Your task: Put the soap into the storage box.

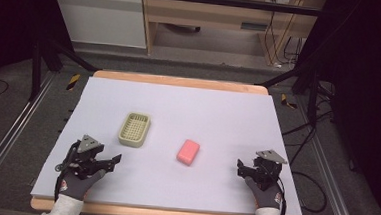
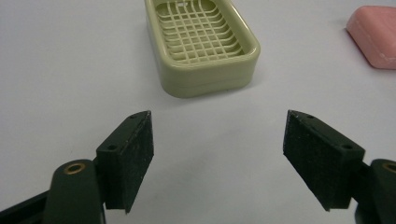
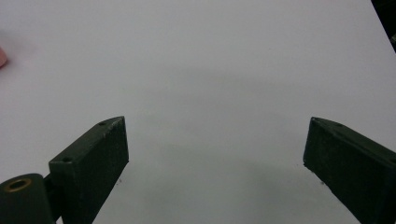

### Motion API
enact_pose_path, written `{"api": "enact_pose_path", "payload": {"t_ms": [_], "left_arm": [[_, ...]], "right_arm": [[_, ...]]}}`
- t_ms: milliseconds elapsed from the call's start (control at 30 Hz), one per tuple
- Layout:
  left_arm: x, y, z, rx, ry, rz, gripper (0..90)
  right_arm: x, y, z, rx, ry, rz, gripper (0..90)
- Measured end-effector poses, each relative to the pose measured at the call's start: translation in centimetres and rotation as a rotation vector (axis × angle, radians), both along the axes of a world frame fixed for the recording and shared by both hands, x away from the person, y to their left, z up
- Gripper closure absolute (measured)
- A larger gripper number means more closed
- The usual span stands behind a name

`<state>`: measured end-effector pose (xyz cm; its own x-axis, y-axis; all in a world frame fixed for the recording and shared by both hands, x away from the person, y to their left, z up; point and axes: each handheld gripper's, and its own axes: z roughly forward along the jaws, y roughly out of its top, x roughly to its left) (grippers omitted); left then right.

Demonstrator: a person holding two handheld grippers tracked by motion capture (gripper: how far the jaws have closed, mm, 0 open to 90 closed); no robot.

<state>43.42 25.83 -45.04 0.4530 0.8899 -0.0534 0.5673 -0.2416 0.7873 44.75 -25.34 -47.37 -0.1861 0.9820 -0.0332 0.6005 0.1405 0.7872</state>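
A pale green soap dish (image 1: 134,129) with a grid floor lies empty on the left half of the mat. A pink bar of soap (image 1: 188,152) rests flat on the mat to its right, apart from it. My left gripper (image 1: 111,164) sits low at the front left, open, holding nothing. In the left gripper view the soap dish (image 2: 205,46) lies just ahead of my open left gripper (image 2: 218,154), and the soap (image 2: 376,35) is at the upper right. My right gripper (image 1: 241,169) rests at the front right, and the right gripper view shows this gripper (image 3: 215,163) open over bare mat.
A pale lilac mat (image 1: 218,114) covers the wooden table (image 1: 180,81). Beyond the table stand a dark frame with slanted struts (image 1: 56,54) and wooden furniture (image 1: 209,18). Cables (image 1: 302,129) trail on the floor at the right.
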Motion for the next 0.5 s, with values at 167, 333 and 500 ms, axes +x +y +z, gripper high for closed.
{"api": "enact_pose_path", "payload": {"t_ms": [167, 333, 500], "left_arm": [[0.0, -0.5, 0.1, 0.002, 0.000, -0.010, 23.9], [0.0, -1.1, 0.2, 0.001, 0.000, -0.022, 23.8], [0.1, -1.9, 0.2, 0.005, 0.001, -0.038, 23.6]], "right_arm": [[0.0, 0.1, 0.0, 0.002, 0.000, -0.001, 7.0], [0.0, 0.1, 0.0, -0.001, -0.002, 0.001, 6.9], [0.0, 0.2, 0.0, -0.004, -0.002, 0.000, 6.8]]}}
